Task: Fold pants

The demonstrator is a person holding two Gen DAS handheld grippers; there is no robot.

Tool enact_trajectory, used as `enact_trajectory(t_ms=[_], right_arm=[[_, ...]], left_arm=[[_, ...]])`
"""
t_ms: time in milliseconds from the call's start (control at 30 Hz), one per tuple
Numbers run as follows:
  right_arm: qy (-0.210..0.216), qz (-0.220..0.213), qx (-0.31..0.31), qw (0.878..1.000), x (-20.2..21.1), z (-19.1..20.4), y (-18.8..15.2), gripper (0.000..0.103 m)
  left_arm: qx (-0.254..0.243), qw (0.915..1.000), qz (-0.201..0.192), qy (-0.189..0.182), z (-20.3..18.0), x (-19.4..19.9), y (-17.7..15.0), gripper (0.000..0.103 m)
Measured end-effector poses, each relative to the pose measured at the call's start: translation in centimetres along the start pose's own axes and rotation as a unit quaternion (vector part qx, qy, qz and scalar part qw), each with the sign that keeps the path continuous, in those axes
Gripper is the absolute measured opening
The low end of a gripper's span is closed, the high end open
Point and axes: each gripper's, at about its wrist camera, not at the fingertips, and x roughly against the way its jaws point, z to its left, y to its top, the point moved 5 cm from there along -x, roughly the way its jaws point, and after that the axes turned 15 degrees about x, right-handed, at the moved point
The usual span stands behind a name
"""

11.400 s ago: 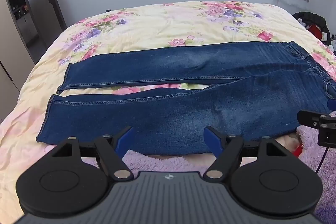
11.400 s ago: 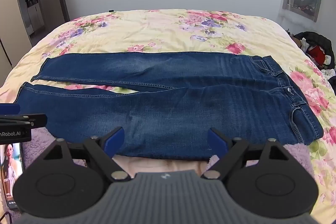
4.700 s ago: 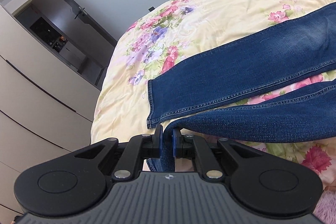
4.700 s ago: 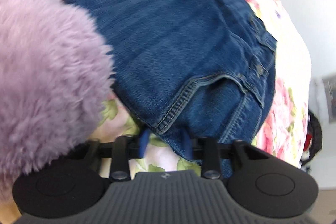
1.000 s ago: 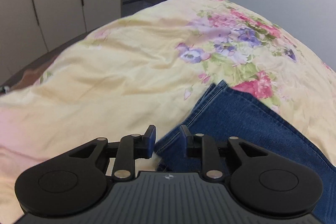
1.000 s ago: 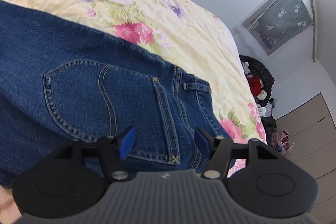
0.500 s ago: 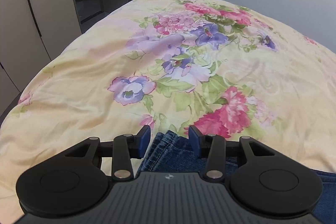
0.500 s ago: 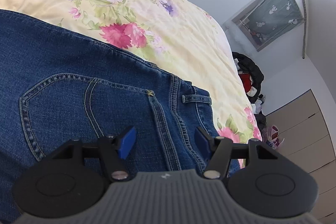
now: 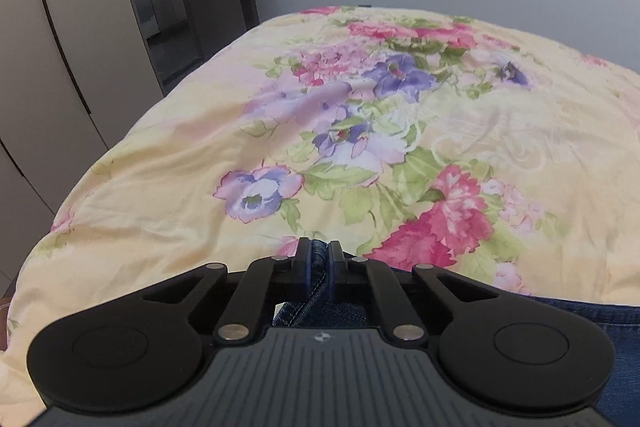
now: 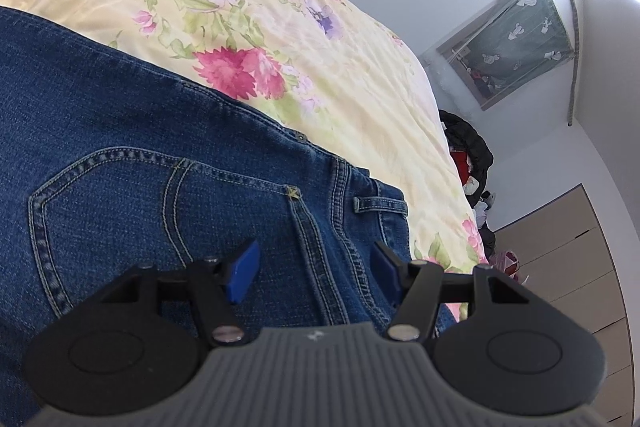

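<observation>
At the bedspread [image 9: 160,187] edge, left gripper [image 9: 319,259] pinches jeans [image 9: 320,279] hem (bare beyond).

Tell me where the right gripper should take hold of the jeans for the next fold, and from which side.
Probably the waistband edge by the belt loop. The jeans lie flat on the floral quilt, so only that free edge offers a lip. Bring the open right gripper in from the waist end, low. The left gripper has just closed on the hem.

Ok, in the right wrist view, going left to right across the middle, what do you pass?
jeans back pocket → belt loop → floral bedspread → dark pile of clothes → white wall
</observation>
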Motion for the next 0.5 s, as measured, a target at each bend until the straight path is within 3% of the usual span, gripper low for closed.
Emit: enact_trajectory(t_ms=[233,333,500], right_arm=[[0.020,-0.013,-0.005,1.000,1.6,-0.9,-0.8,0.057],[0.032,-0.016,-0.044,0.998,2.5,-2.3,-1.9,0.057],[0.065,-0.023,-0.133,0.989,6.0,-3.7,-4.5,0.057]], left_arm=[[-0.008,0.9987,0.025,0.044,-0.3,-1.7,-2.0,0.010],[-0.015,0.9984,0.000,0.054,-0.8,0.8,-1.2,0.018],[-0.029,0.9990,-0.013,0.032,-1.1,6.3,-1.3,0.018]])
